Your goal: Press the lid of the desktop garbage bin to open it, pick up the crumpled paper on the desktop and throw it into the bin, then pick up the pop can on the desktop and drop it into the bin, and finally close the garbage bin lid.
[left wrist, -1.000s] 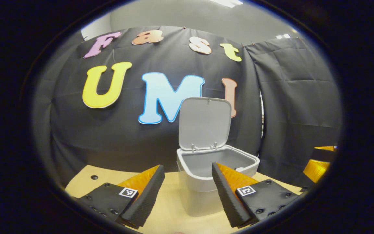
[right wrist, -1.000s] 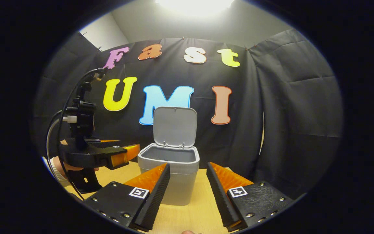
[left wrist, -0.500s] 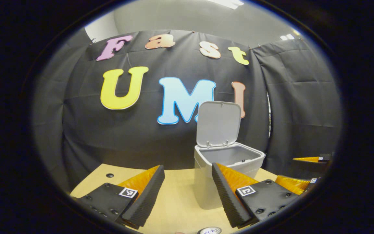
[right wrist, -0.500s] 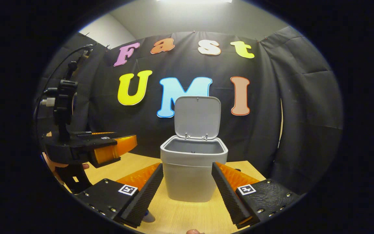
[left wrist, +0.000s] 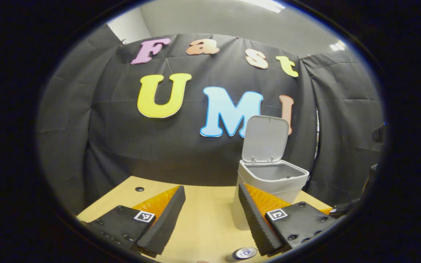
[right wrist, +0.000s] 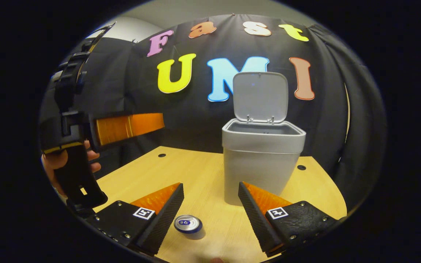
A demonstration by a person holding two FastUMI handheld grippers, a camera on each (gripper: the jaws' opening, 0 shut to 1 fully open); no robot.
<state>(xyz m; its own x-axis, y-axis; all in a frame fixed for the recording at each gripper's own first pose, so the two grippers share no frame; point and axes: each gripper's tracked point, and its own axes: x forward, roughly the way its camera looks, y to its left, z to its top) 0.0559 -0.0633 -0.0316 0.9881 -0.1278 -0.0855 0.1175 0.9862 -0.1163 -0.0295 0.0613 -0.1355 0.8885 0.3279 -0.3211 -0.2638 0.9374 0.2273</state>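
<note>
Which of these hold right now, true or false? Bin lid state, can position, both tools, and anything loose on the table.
1. The grey plastic desktop bin has its hinged lid closed. False: the lid stands upright, open.
2. The silver pop can with a blue top stands on the pale wooden table, in front of the bin. True.
3. The right tool is shut on the can. False: its jaws are open, and the can stands between them untouched.
4. The left tool is open and holds nothing. True.
5. The can lies inside the bin. False: it stands on the table.
</note>
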